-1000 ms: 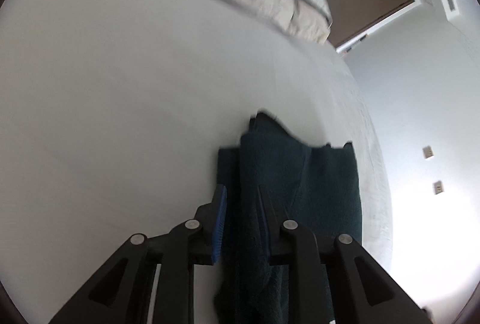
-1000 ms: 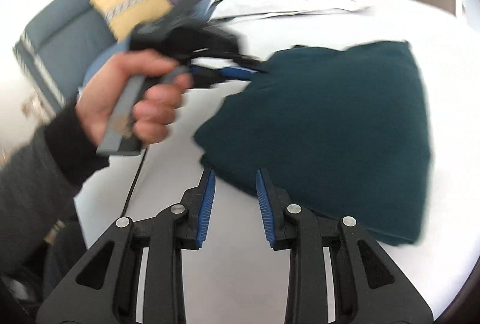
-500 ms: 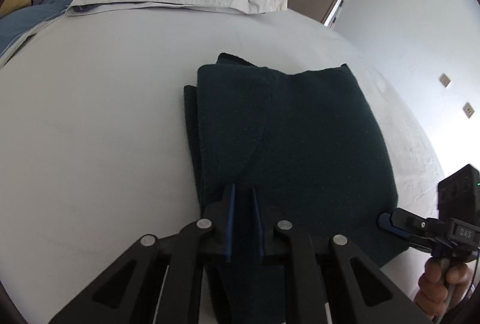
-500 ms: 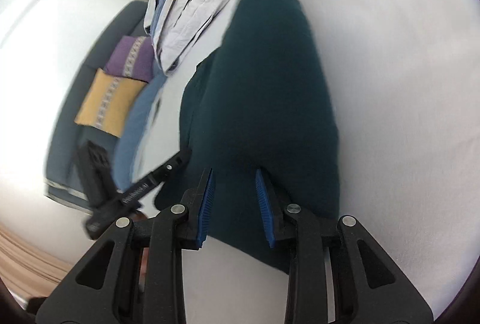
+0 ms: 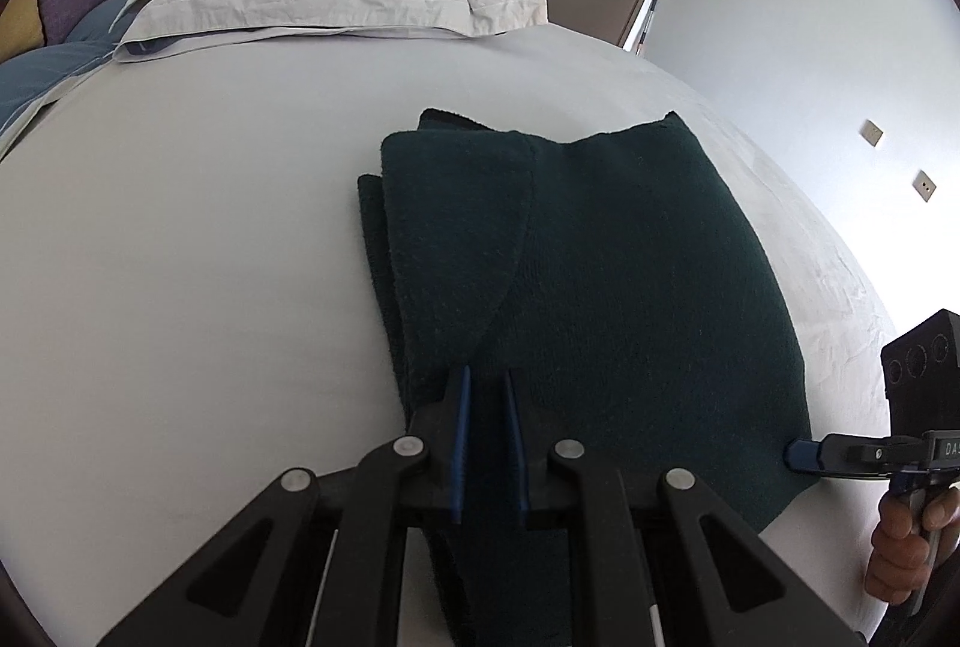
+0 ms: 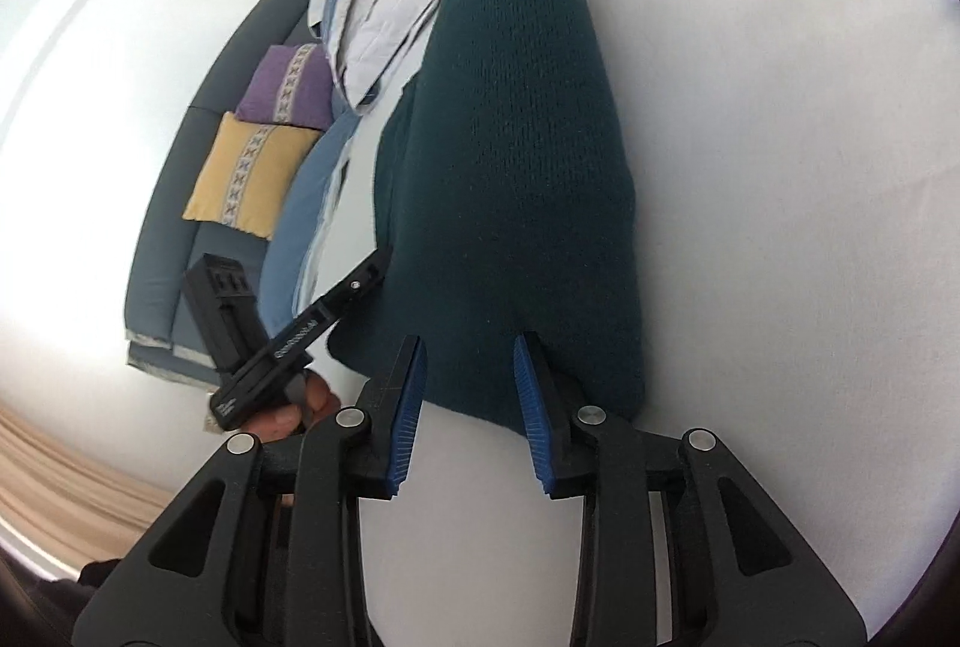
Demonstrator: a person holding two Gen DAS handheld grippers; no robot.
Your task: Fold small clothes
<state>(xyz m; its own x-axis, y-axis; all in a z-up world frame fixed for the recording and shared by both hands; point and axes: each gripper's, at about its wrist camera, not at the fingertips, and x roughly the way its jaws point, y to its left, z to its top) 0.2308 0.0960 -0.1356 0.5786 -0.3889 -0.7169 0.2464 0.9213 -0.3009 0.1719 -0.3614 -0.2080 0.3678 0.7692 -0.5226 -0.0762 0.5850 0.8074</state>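
A: The dark green knit garment [image 5: 600, 287] lies folded on the white bed [image 5: 180, 257]. It looks soft, thick and limp, so it should sag if lifted by 1 point.

B: The left gripper [image 5: 485, 395] pinches its near edge. The right gripper [image 6: 471, 353] is opening, its jaws straddling the other corner; take both near corners.

- Left tongs [image 5: 486, 389] are nearly shut, pinching a fold at the garment's [image 5: 600, 287] near edge; they point downward.
- Right tongs [image 6: 471, 347] point at the garment's near edge, their jaws opening, blue pads straddling the hem without pressing on it.
- A hand [image 5: 900, 545] grips the right tongs' handle; another hand [image 6: 294, 410] grips the left tongs' handle.
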